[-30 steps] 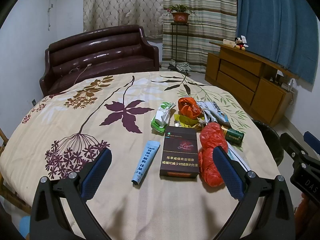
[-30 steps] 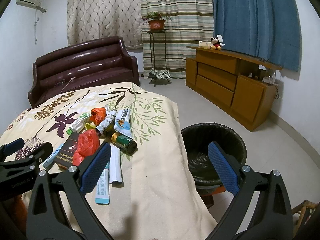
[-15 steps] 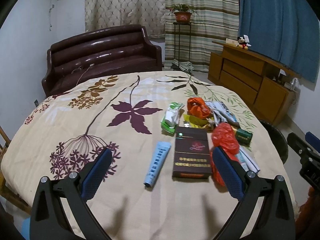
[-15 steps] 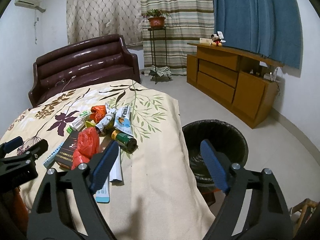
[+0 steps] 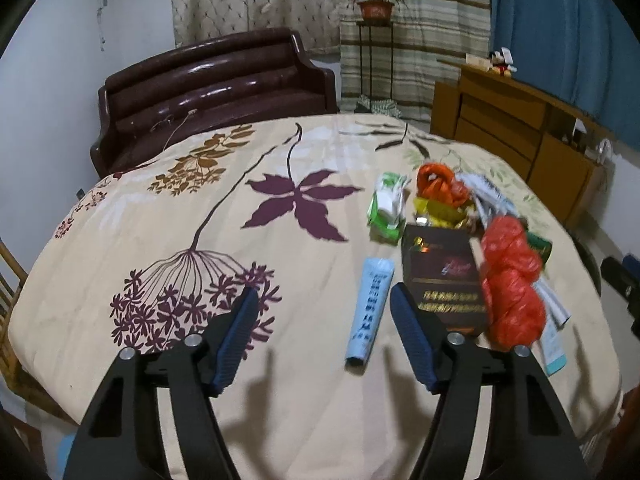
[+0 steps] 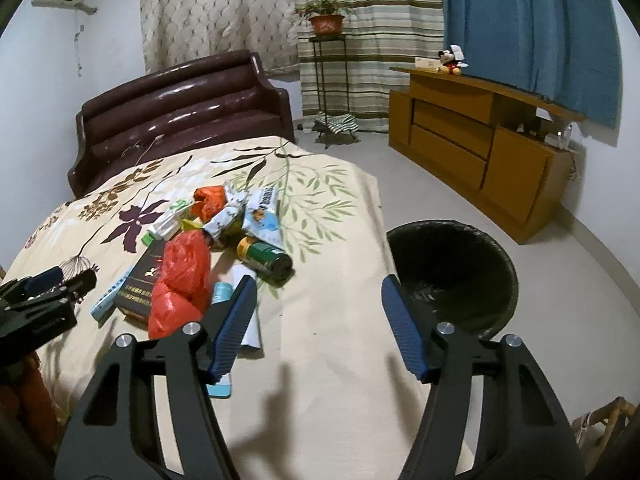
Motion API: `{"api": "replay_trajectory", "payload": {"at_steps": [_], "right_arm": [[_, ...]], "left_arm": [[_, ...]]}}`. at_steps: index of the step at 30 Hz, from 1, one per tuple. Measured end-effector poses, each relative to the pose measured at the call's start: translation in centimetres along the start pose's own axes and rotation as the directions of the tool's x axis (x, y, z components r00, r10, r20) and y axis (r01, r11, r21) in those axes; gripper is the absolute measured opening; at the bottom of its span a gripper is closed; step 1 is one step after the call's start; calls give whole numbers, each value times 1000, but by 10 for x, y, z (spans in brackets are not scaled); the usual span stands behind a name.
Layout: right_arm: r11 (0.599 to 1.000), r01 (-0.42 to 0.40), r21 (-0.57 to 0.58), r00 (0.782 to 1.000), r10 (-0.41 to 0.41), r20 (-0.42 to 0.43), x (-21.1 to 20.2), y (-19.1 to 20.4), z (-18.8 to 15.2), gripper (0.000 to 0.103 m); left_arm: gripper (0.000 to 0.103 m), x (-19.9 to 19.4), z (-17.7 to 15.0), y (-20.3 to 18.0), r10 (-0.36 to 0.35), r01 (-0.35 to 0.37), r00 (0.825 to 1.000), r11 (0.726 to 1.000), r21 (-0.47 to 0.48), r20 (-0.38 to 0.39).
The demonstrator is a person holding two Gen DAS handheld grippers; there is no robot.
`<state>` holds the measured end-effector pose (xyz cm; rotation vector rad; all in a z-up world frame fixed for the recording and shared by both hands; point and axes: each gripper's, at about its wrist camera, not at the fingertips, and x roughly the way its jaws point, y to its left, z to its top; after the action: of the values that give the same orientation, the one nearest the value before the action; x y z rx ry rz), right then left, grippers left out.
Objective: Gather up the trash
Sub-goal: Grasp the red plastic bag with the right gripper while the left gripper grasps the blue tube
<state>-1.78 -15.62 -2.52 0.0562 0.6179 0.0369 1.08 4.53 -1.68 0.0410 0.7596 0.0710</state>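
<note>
No item of trash is seen to be collected yet. The whole pile lies on the floral tablecloth (image 5: 168, 216), toward its right edge: a pale blue tube (image 5: 370, 310), a dark carton (image 5: 442, 276), a red plastic bag (image 5: 510, 276), a green can (image 6: 266, 256) and assorted wrappers beyond. The black-lined bin (image 6: 452, 272) stands on the floor just right of the table; its contents cannot be made out. The left gripper (image 5: 320, 336) is held above the cloth, jaws closing, nothing between them. The right gripper (image 6: 316, 322) is likewise closing on nothing. All collection remains outstanding.
</note>
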Motion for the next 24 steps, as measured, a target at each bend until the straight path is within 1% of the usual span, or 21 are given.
{"api": "replay_trajectory", "payload": {"at_steps": [2,5,7,10,12,13,15,18,19,20,24], "right_arm": [[1000,-11,-4,1000,11,-6,2,4,1,57],[1000,-26,-13,1000,26,-9,3,6,6,55],[999,-31,-19,999,31,-8,6,7,10,55],[999,-36,-25,999,36,-11,8,12,12,55],[999,-40,-25,999,40,-14,9,13,12,55],[999,-43,-25,999,42,-17,10,14,13,55],[999,-48,-25,999,47,-22,12,16,13,55],[998,-56,-31,998,55,-30,13,19,14,55],[998,-61,-31,998,60,-32,14,20,14,55],[997,-66,-32,997,65,-35,15,22,14,55],[995,-92,-38,995,91,-37,15,30,14,55]], "left_arm": [[61,4,-2,0,-8,8,1000,1000,15,-22],[55,10,-3,0,-32,34,998,999,33,-55],[54,12,-3,-1,-56,59,996,997,39,-76],[54,16,-2,-3,-69,74,994,996,49,-89],[44,20,0,-5,-79,86,991,995,58,-108],[42,23,0,-6,-94,102,988,993,59,-121],[34,28,1,-7,-113,122,984,991,58,-141],[25,34,0,-11,-131,143,978,988,65,-164],[23,34,0,-12,-125,138,980,988,70,-157],[19,34,0,-13,-125,139,980,987,80,-155],[15,31,-1,-9,-145,154,979,986,58,-145]]}}
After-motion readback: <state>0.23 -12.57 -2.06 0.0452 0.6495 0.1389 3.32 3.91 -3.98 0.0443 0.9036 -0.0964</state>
